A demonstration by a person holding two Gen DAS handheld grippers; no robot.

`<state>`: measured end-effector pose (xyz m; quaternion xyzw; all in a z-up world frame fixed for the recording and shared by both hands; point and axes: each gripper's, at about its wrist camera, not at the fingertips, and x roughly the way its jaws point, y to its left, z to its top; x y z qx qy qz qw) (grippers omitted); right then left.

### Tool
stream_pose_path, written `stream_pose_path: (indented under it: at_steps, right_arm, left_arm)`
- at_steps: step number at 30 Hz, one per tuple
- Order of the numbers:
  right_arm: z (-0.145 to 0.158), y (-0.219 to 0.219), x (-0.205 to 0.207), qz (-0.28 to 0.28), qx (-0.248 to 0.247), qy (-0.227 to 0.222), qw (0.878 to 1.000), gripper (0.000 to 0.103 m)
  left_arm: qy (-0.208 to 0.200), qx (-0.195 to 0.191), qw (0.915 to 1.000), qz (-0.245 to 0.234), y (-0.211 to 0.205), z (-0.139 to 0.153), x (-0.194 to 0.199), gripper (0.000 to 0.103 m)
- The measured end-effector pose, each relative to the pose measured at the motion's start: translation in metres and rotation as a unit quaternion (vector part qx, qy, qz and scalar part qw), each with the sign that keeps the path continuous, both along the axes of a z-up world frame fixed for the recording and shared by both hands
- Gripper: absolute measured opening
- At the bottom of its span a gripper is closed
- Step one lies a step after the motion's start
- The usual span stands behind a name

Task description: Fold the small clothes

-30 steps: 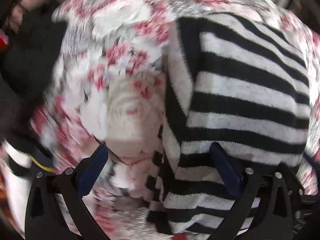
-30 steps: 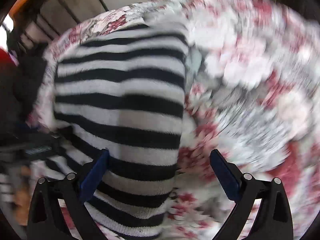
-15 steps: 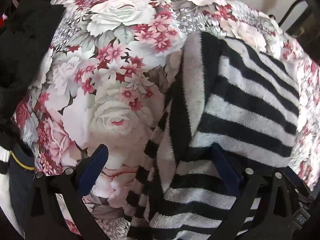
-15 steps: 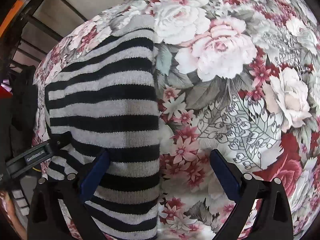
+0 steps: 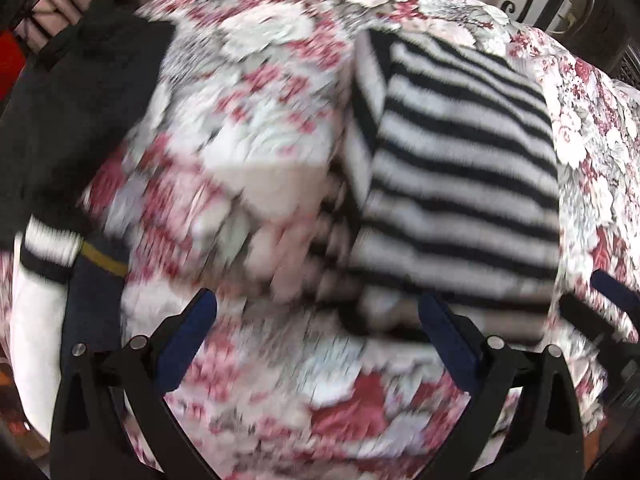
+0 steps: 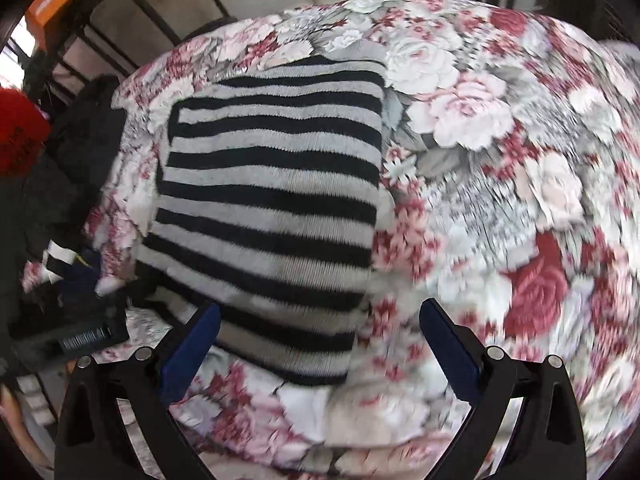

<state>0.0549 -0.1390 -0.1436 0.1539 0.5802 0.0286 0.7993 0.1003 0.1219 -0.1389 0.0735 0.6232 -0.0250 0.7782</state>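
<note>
Blur has returned to both wrist views, which were sharp half a second ago. Since then the striped garment (image 6: 272,216) has slid away from both grippers: floral cloth (image 5: 280,392) now fills the lower part of each frame where stripes reached the bottom edge before.

1 folded black-and-white striped garment lies flat on the floral cloth, upper right in the left view (image 5: 460,184) and centre-left in the right view. 1 dark heap of clothes (image 5: 72,120) sits at the upper left of the left view, its edges smeared and its lower part cut off by the frame.

2 grippers show. The left gripper (image 5: 318,320) has its jaws spread wide, holding nothing. The right gripper (image 6: 320,328) also has its jaws spread, with the garment's near edge between them but not pinched.
</note>
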Motion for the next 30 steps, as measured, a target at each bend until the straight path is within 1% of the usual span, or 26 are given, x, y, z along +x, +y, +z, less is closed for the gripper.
stream_pose_path:
  at_steps: [2, 3, 4, 7, 9, 11, 12, 13, 14, 15, 16, 17, 18, 20, 22, 24, 28, 30]
  right_arm:
    - [0.006, -0.013, -0.015, -0.009, 0.017, -0.004, 1.0, 0.1]
    - [0.002, 0.002, -0.013, -0.009, 0.02, -0.006, 1.0, 0.1]
    - [0.004, 0.0, -0.019, -0.01, 0.021, -0.008, 1.0, 0.1]
    - [0.003, -0.004, -0.025, -0.009, 0.017, -0.004, 1.0, 0.1]
    - [-0.005, -0.003, -0.018, -0.009, 0.007, 0.0, 1.0, 0.1]
    - [-0.017, 0.0, -0.008, -0.01, -0.001, 0.008, 1.0, 0.1]
    - [-0.024, 0.002, -0.005, -0.008, -0.006, 0.015, 1.0, 0.1]
    - [-0.035, 0.005, -0.003, -0.004, -0.019, 0.029, 0.999, 0.1]
    - [-0.053, 0.01, 0.001, 0.006, -0.037, 0.055, 0.998, 0.1]
    - [-0.065, 0.013, 0.002, 0.012, -0.045, 0.065, 0.997, 0.1]
    - [-0.071, 0.015, 0.003, 0.014, -0.054, 0.061, 0.997, 0.1]
    - [-0.072, 0.018, 0.003, 0.017, -0.066, 0.051, 0.996, 0.1]
    - [-0.072, 0.021, 0.004, 0.021, -0.077, 0.05, 0.996, 0.1]
    - [-0.07, 0.026, 0.006, 0.029, -0.088, 0.046, 0.995, 0.1]
    - [-0.072, 0.025, 0.008, 0.026, -0.079, 0.046, 0.996, 0.1]
    - [-0.074, 0.022, 0.007, 0.021, -0.069, 0.041, 0.997, 0.1]
    - [-0.073, 0.022, 0.005, 0.019, -0.071, 0.035, 0.997, 0.1]
    - [-0.072, 0.021, 0.003, 0.019, -0.07, 0.034, 0.997, 0.1]
  left_arm:
    - [0.002, -0.012, 0.9998, 0.016, 0.012, -0.001, -0.014, 0.098]
    - [0.001, -0.019, 0.9995, 0.027, 0.019, -0.001, -0.018, 0.098]
    - [-0.002, -0.023, 0.9993, 0.03, 0.022, 0.0, -0.023, 0.098]
    - [-0.024, -0.034, 0.9984, 0.039, 0.03, 0.007, -0.026, 0.098]
    - [-0.027, -0.045, 0.9976, 0.046, 0.031, 0.009, -0.023, 0.098]
    - [-0.022, -0.064, 0.9967, 0.044, 0.028, 0.006, -0.007, 0.098]
    - [-0.016, -0.06, 0.9971, 0.044, 0.026, 0.0, -0.001, 0.098]
    - [-0.006, -0.052, 0.9977, 0.042, 0.002, -0.015, 0.016, 0.098]
    - [0.01, -0.039, 0.9984, 0.039, -0.004, -0.026, 0.024, 0.098]
    - [0.042, -0.021, 0.9985, 0.03, -0.012, -0.043, 0.03, 0.099]
    - [0.067, -0.015, 0.9973, 0.024, -0.016, -0.058, 0.034, 0.099]
    - [0.082, -0.022, 0.9961, 0.024, -0.018, -0.067, 0.036, 0.099]
    - [0.087, -0.031, 0.9952, 0.032, -0.017, -0.069, 0.038, 0.099]
    - [0.091, -0.036, 0.9949, 0.028, -0.016, -0.066, 0.041, 0.099]
    - [0.084, -0.029, 0.9958, 0.019, -0.018, -0.064, 0.044, 0.099]
    - [0.071, -0.01, 0.9974, 0.005, -0.025, -0.06, 0.042, 0.099]
    - [0.043, 0.033, 0.9982, -0.024, -0.044, -0.054, 0.044, 0.099]
    - [0.036, 0.042, 0.998, -0.03, -0.049, -0.052, 0.043, 0.099]
